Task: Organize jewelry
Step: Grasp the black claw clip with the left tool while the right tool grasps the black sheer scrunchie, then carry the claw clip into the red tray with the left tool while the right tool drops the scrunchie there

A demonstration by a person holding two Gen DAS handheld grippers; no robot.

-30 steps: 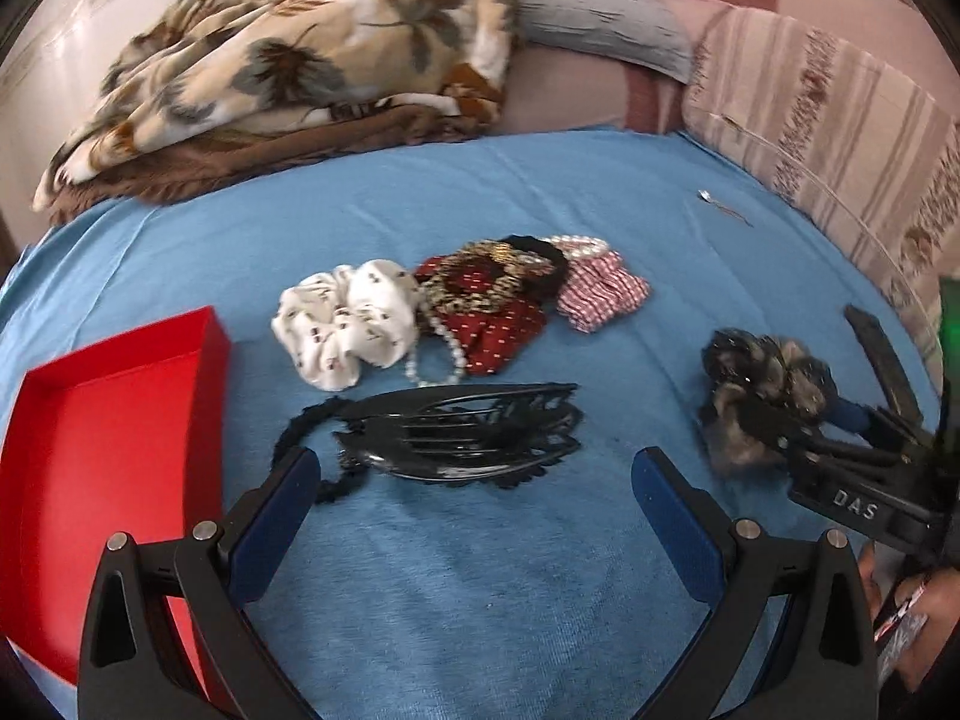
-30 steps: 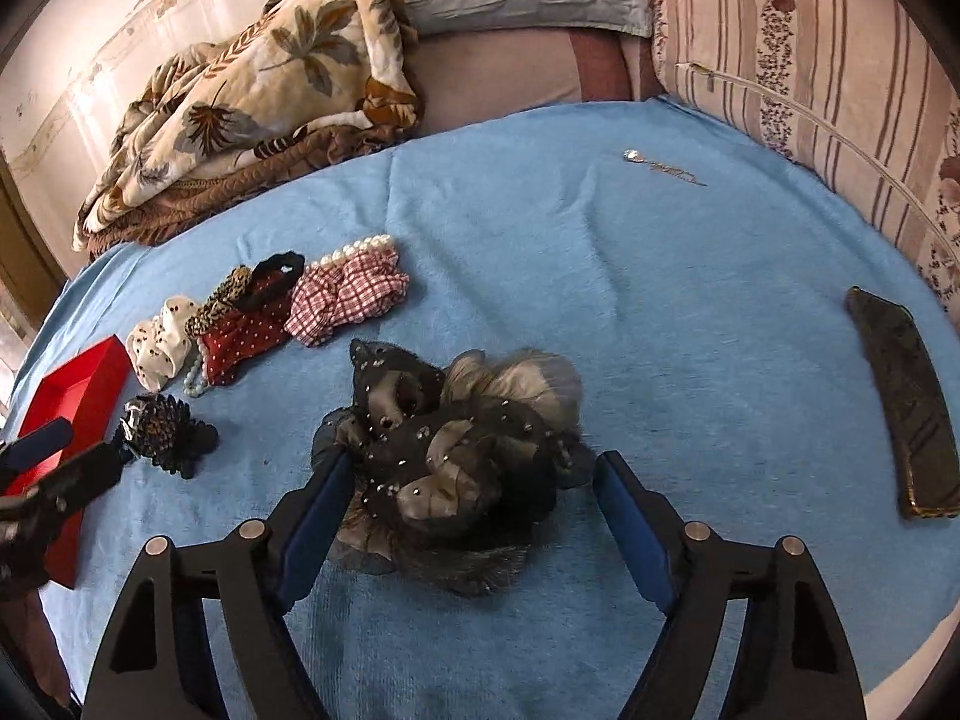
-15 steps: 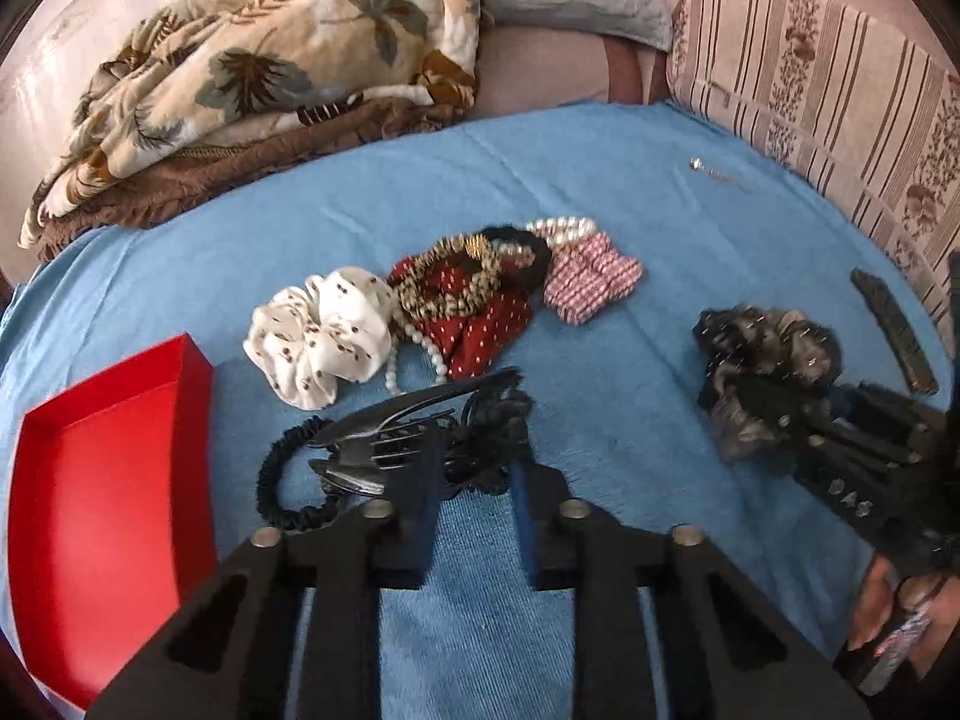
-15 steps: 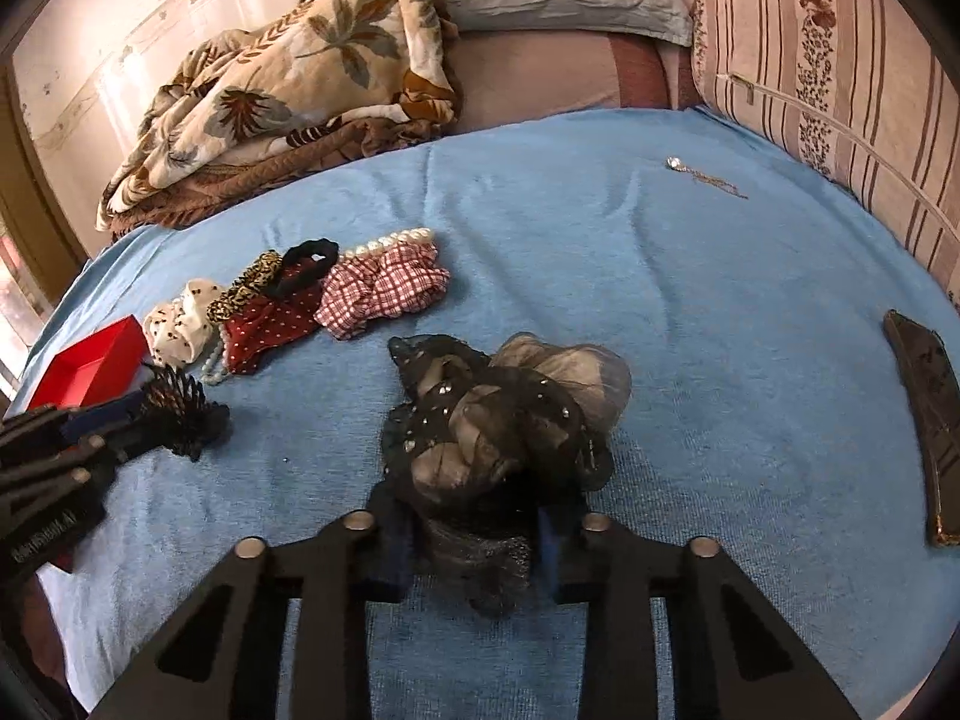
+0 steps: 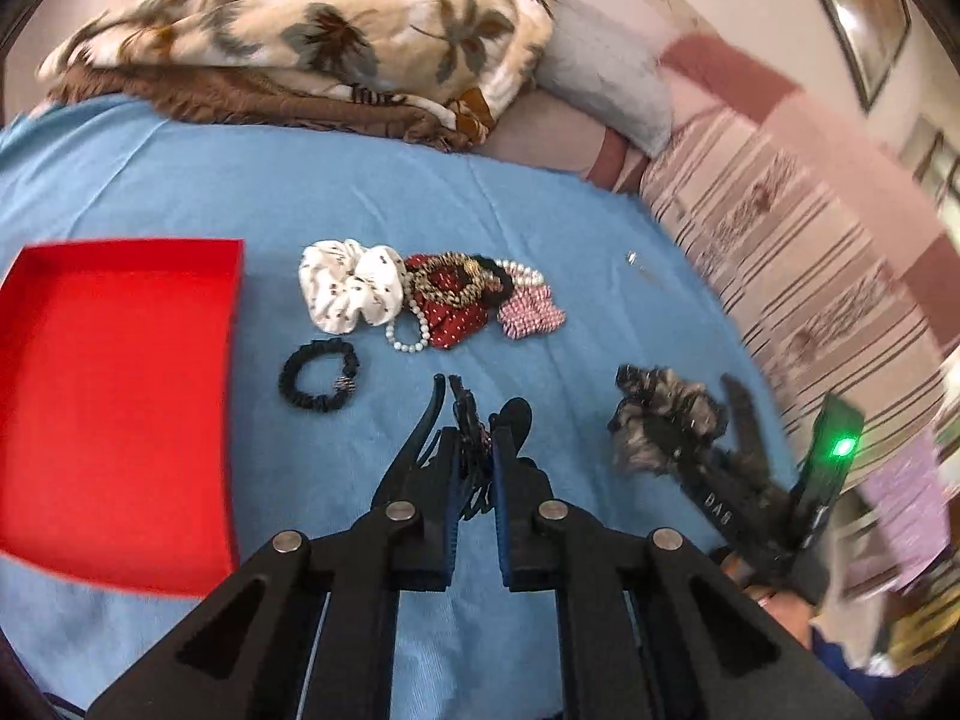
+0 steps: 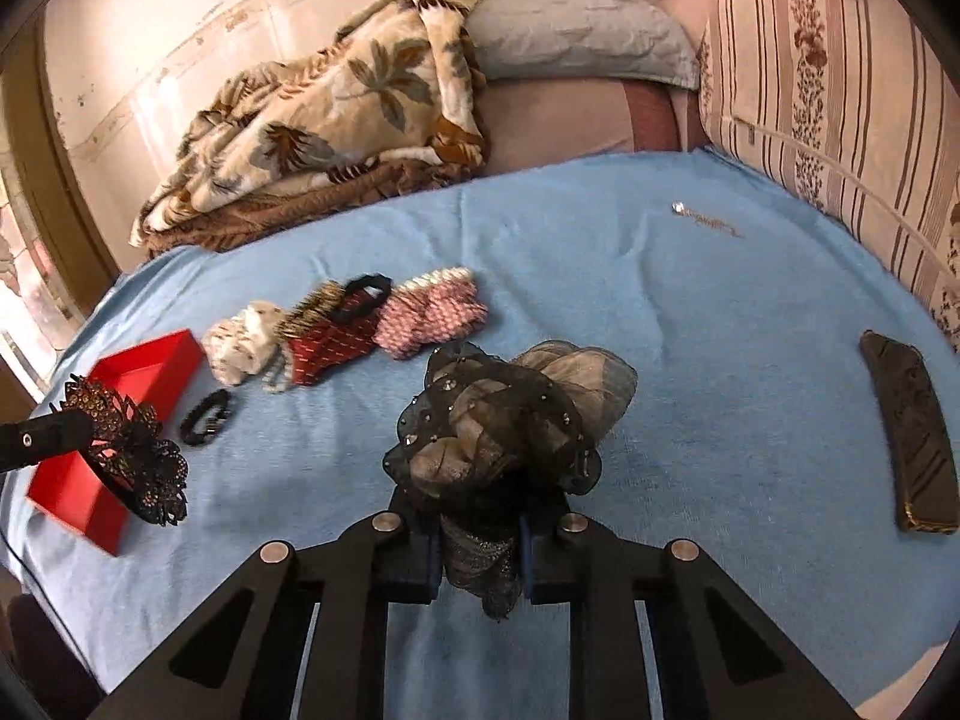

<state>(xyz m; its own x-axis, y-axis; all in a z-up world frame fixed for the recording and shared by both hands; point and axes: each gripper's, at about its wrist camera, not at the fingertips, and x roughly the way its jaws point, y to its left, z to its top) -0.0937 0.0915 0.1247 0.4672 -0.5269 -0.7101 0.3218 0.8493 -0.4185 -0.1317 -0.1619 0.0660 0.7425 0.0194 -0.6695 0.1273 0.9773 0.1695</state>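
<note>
Both grippers angle downward over the bed, the left gripper (image 5: 477, 450) and the right gripper (image 6: 480, 540) each closing their fingers on something dark between them.

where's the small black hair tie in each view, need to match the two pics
Left wrist view: the small black hair tie lies left of centre on the blue cover, between the red tray and the left gripper's fingers.
Right wrist view: it lies at the far left, just right of the tray's corner, below the white scrunchie.
Shared landmark: the red tray, immediately beside the tie in both views.
</note>
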